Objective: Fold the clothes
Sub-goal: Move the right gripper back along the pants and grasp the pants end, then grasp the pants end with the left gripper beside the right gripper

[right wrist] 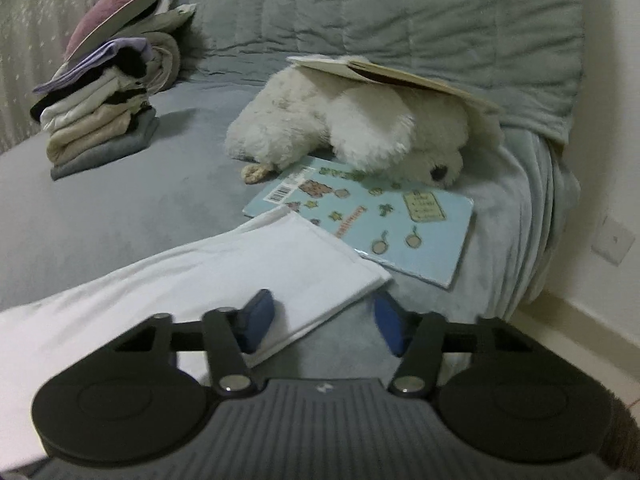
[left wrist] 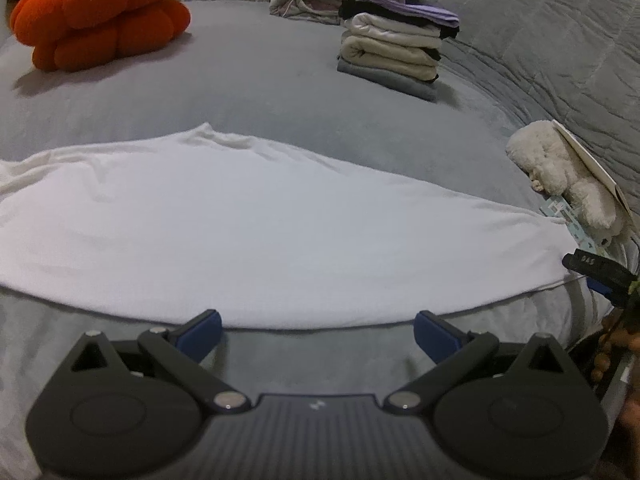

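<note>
- Left gripper (left wrist: pixel 318 330), bottom centre of the left wrist view: fingers (left wrist: pixel 200 332) spread wide, released, grasping nothing, hovering over the grey bed (left wrist: pixel 248 80) just short of the near hem of the white garment (left wrist: pixel 260 232).
- Right gripper (right wrist: pixel 320 322), bottom centre of the right wrist view: fingers (right wrist: pixel 256 320) parted on either side of the corner of the white garment (right wrist: pixel 260 272), left finger over the cloth, right finger beside its edge; not clenched on it.
- White garment spread flat across the middle of the left wrist view, reaching from the left edge to the right edge of the frame.
- Just beyond the garment's corner, centre right of the right wrist view: light blue picture book (right wrist: pixel 400 224), the garment overlapping its near corner.
- White plush toy (right wrist: pixel 352 128) lying on the book's far edge, an open booklet (right wrist: pixel 400 76) resting on top of it.
- Farther back, upper centre of the left wrist view: stack of folded clothes (left wrist: pixel 396 48).
- Upper left of that view: orange pumpkin cushion (left wrist: pixel 104 12).
- Farthest, grey quilt (right wrist: pixel 400 12) across the top of the right wrist view.
</note>
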Available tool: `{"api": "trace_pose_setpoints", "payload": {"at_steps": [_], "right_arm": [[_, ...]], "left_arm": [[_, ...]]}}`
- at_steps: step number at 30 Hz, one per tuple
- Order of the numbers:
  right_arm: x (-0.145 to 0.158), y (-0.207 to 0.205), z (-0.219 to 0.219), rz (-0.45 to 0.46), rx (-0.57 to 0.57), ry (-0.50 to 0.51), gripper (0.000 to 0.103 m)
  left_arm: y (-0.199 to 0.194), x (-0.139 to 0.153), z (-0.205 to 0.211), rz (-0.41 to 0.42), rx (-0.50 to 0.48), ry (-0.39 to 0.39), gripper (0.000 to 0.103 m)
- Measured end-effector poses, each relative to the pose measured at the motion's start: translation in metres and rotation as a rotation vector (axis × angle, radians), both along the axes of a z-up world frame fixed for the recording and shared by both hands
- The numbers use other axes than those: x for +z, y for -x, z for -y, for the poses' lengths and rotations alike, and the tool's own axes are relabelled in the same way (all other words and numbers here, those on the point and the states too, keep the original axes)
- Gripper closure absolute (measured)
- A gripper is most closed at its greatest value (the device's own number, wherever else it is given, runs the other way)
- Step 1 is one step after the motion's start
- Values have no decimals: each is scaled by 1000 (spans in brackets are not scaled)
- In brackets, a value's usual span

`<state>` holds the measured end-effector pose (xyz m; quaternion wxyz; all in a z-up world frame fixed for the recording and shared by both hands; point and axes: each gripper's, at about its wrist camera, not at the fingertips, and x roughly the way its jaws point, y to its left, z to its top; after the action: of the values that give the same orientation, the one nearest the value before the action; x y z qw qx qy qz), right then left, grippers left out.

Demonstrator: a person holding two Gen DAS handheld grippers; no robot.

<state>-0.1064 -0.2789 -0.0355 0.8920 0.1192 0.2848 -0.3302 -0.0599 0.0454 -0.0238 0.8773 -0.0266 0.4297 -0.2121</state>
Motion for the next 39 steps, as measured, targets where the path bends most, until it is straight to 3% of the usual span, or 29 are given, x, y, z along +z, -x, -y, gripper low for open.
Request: {"api": "trace_pose_setpoints", "payload": {"at_steps": [1,3,5,10,15,21,25,27,32,34,39], "right_arm": [[0,-1,-1,1,9,7,58],[1,-2,0,15,21,-2,84],[2,-2,0,34,33,-20,97],[8,-2,-13,74,72,-10,98],[20,-5,-29,112,141,-15,98],[36,-10,-59,144,259,-13,98],[43,-14,-83,146,356,-5,98],[46,-15,-96,150,405,7,98],[49,-15,-128,150,532,42,98],[48,-16,-139,142,579,51,98],[39,-18,-163,108,678,60,98]], "left_arm": [[0,2,-1,10,-5,7,1],[1,5,-2,29,-14,22,1],[1,8,-3,48,-23,36,1],[0,14,-7,87,-43,76,1],[-14,12,-16,20,-29,149,1],[-24,9,-23,15,7,156,1],[-31,4,-30,-19,1,212,1],[-35,1,-33,-44,-18,271,5],[-46,-7,-38,-123,-83,432,31],[-49,-10,-36,-149,-112,476,37],[-55,-19,-24,-205,-173,548,38]]}}
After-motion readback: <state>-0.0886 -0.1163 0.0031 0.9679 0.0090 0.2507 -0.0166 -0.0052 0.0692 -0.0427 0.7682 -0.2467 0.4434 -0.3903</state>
